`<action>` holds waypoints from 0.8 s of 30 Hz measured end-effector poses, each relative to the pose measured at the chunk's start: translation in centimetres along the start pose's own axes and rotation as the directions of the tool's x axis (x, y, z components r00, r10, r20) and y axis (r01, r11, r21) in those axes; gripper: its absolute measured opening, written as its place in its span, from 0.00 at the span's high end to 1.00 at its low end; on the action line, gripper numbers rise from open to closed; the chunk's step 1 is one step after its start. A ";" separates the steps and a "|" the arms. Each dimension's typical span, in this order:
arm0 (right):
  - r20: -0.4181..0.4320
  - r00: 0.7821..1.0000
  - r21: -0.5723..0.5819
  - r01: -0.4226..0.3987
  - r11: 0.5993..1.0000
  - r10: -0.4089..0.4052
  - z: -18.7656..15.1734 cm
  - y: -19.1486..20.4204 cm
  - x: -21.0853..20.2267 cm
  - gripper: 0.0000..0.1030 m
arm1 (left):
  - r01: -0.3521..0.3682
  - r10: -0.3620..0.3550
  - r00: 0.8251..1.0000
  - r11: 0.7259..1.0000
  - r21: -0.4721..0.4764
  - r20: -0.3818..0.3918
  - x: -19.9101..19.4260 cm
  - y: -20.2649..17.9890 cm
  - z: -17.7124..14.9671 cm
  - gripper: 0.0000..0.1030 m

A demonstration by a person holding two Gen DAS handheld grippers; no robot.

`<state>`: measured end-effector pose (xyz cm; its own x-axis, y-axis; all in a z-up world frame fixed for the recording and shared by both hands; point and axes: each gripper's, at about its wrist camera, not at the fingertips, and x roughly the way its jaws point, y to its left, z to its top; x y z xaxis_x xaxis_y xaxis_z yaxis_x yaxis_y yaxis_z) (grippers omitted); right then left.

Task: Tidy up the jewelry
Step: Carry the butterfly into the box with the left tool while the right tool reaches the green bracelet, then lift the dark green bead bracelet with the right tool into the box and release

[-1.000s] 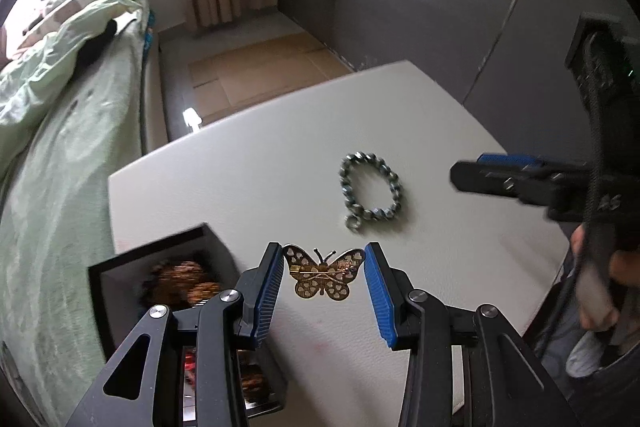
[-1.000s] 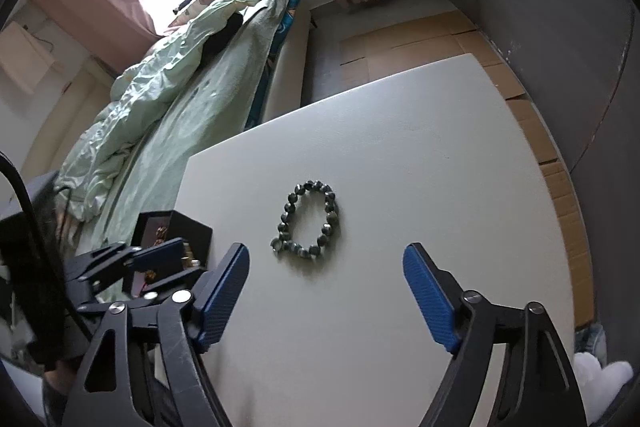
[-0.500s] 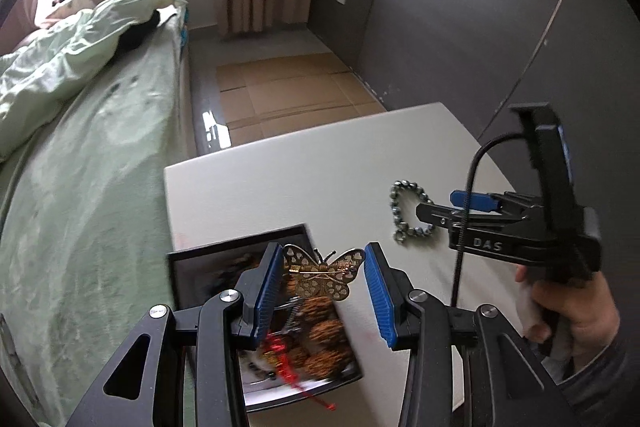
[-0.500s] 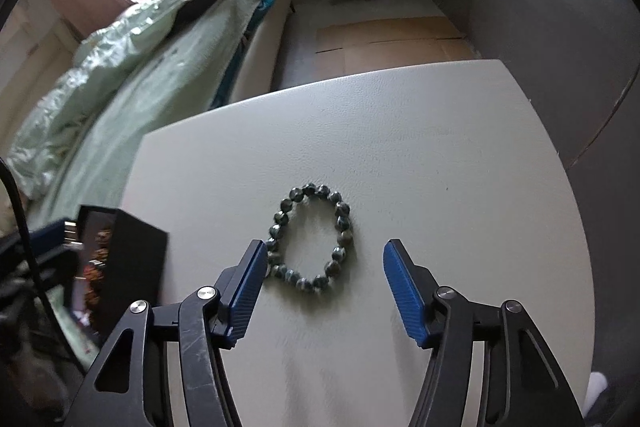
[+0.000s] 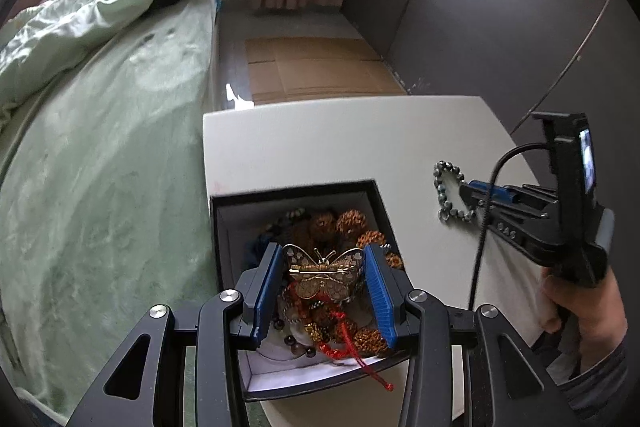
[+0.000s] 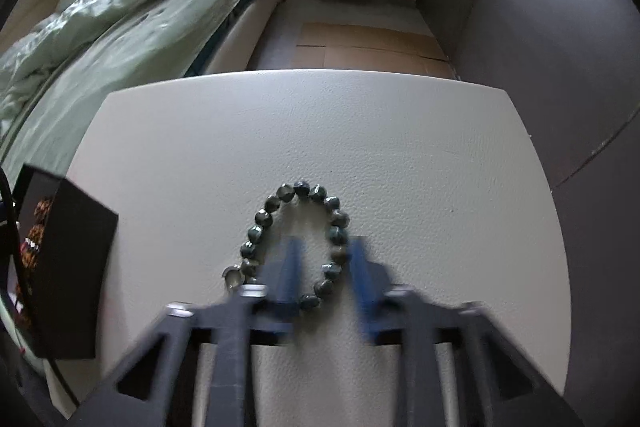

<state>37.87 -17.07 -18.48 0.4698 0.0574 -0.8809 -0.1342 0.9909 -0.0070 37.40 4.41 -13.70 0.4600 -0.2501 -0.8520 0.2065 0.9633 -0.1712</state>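
Box (image 5: 224, 227), black, open-topped, on table (image 5: 320, 143): holds brown seed beads and red cord. Left gripper (image 5: 325, 277) hangs directly above it, jaws part-open, clamping butterfly brooch (image 5: 324, 273) by its wingtips. Bead bracelet (image 6: 296, 243), well right of box, flat on table; right gripper (image 6: 325, 267) closing, one strand between the jaws, pads not yet touching.

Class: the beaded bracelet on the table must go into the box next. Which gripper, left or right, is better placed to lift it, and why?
Right. The right gripper is closing its jaws around one side of the bracelet on the table. The left gripper is occupied, clamping the butterfly brooch over the box.
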 end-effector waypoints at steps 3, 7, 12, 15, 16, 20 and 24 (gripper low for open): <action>-0.006 0.999 0.013 -0.037 0.999 0.037 -0.3 -0.5 -0.3 0.89 | -0.016 0.016 1.000 1.000 -0.015 -0.020 0.3 0.1 -0.3 0.57; 0.023 0.989 0.069 -0.144 0.987 0.143 -0.5 -1.6 -1.6 0.90 | -0.002 -0.001 0.999 0.998 -0.058 -0.045 0.2 0.5 -0.2 0.56; 0.092 0.973 0.093 -0.220 0.971 0.211 -0.6 -2.1 -4.3 0.90 | 0.021 -0.023 1.000 0.997 -0.069 -0.017 -0.9 0.4 -0.5 0.31; 0.126 0.958 0.113 -0.271 0.956 0.257 -0.4 -2.3 -5.3 0.90 | 0.029 -0.030 1.000 0.997 -0.070 -0.007 -1.6 0.1 -0.6 0.31; 0.133 0.955 0.118 -0.282 0.952 0.266 -0.3 -2.2 -5.5 0.90 | 0.030 -0.030 1.000 0.997 -0.069 -0.002 -1.9 0.1 -0.5 0.31; 0.186 0.930 0.126 -0.342 0.931 0.317 0.0 -1.9 -7.1 0.90 | 0.030 -0.029 0.999 0.997 -0.069 0.019 -3.1 -0.2 -0.7 0.31; 0.233 0.894 0.119 -0.417 0.901 0.382 0.8 -0.8 -8.5 0.90 | 0.036 -0.033 0.999 0.996 -0.076 0.042 -4.3 0.0 -1.0 0.31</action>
<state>34.68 -18.22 -10.66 0.5724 0.4586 -0.6797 -0.2131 0.8837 0.4168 34.56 5.55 -10.48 0.4891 -0.2858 -0.8241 0.1569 0.9582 -0.2392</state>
